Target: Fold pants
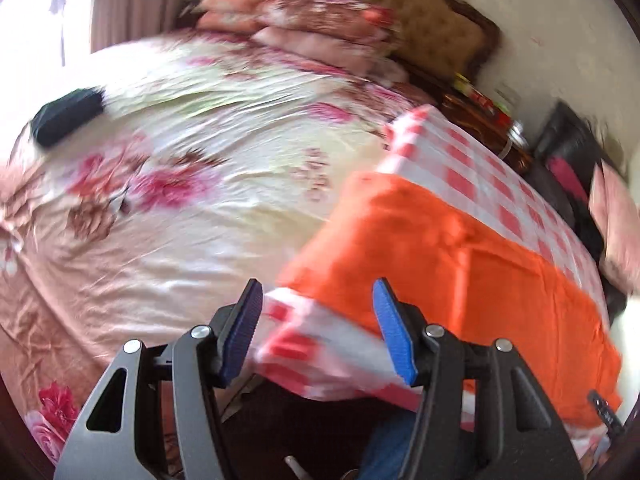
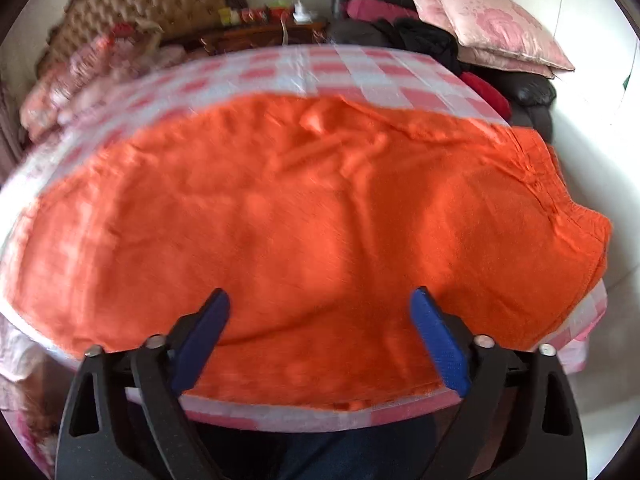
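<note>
Orange pants [image 2: 304, 208] lie spread flat on a table under a red-and-white checked cloth [image 2: 360, 68]. The waistband is at the right end in the right wrist view. My right gripper [image 2: 320, 300] is open and empty, over the near edge of the pants at their middle. In the left wrist view the pants [image 1: 460, 248] lie to the right. My left gripper [image 1: 318, 292] is open and empty, over the table's near left corner, where the checked cloth [image 1: 320, 344] hangs down, just short of the pants' left end.
A bed with a floral cover [image 1: 200, 160] lies left of the table, with a dark object [image 1: 66, 116] on it and pillows [image 1: 312, 24] at the headboard. Behind the table are a wooden nightstand [image 2: 260, 36], a dark sofa with clothes [image 2: 400, 32] and pink cushions [image 2: 488, 20].
</note>
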`<state>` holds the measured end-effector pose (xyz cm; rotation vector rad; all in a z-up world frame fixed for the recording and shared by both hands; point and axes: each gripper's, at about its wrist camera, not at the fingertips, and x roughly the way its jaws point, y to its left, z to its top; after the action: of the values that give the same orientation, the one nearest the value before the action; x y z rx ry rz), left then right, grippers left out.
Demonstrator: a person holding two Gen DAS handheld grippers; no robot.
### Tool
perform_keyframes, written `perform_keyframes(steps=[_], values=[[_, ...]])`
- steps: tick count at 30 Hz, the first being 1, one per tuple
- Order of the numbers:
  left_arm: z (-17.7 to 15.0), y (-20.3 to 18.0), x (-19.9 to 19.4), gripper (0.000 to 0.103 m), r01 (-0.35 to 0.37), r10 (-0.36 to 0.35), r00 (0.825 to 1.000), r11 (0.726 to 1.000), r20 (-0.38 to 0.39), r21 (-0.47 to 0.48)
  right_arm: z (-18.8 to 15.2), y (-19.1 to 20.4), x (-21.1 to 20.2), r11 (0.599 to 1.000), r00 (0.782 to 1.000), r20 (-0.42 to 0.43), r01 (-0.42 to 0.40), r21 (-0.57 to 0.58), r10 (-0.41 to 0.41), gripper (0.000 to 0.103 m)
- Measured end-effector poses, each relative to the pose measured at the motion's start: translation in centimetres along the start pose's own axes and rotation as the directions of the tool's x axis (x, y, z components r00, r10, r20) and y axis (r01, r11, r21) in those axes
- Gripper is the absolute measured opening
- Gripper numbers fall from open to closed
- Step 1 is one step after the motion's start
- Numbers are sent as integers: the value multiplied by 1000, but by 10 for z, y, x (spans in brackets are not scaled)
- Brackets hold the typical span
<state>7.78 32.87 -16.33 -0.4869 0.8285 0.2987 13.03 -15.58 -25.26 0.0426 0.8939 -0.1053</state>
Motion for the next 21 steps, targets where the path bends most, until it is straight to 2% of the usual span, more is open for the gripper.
perform_keyframes(steps=[1, 2, 3, 5, 7, 10, 11, 14, 15, 16, 18, 20, 21], values=[[2, 15, 4, 60, 49, -50, 998, 998, -25, -49, 2, 7, -5, 999, 1000, 11, -25, -25, 25, 81], [2, 37, 11, 62, 134, -143, 988, 982, -59, -133, 3, 17, -9, 997, 999, 22, -47, -58, 48, 76], [2, 52, 19, 63, 193, -211, 974, 961, -76, -200, 4, 26, -13, 994, 997, 27, -66, -88, 68, 73], [-1, 76, 30, 63, 264, -299, 950, 921, -87, -286, 6, 46, -18, 983, 991, 18, -127, -131, 131, 63], [-5, 92, 42, 63, 337, -389, 918, 872, -83, -355, 6, 64, -19, 970, 984, -3, -174, -169, 176, 57], [-10, 102, 59, 63, 458, -534, 843, 775, -62, -435, 6, 88, -16, 957, 980, -28, -196, -216, 195, 50], [-12, 101, 62, 63, 471, -551, 833, 760, -58, -448, 6, 94, -14, 952, 978, -39, -210, -222, 206, 49], [-17, 103, 83, 63, 513, -628, 775, 689, -69, -512, 8, 106, -9, 943, 973, -58, -231, -240, 223, 49], [-19, 105, 89, 63, 517, -644, 762, 668, -68, -536, 8, 110, -7, 940, 972, -65, -234, -247, 225, 49], [-23, 108, 96, 63, 531, -676, 734, 627, -60, -570, 7, 112, -6, 940, 972, -67, -233, -250, 224, 49], [-28, 112, 110, 62, 572, -749, 662, 528, -25, -628, 8, 116, -2, 940, 973, -76, -229, -253, 217, 49], [-31, 111, 120, 61, 591, -789, 613, 476, -20, -651, 6, 118, 3, 938, 973, -95, -230, -260, 212, 49], [-31, 110, 123, 55, 599, -800, 600, 462, -16, -655, 5, 119, 6, 938, 973, -104, -226, -264, 206, 49]])
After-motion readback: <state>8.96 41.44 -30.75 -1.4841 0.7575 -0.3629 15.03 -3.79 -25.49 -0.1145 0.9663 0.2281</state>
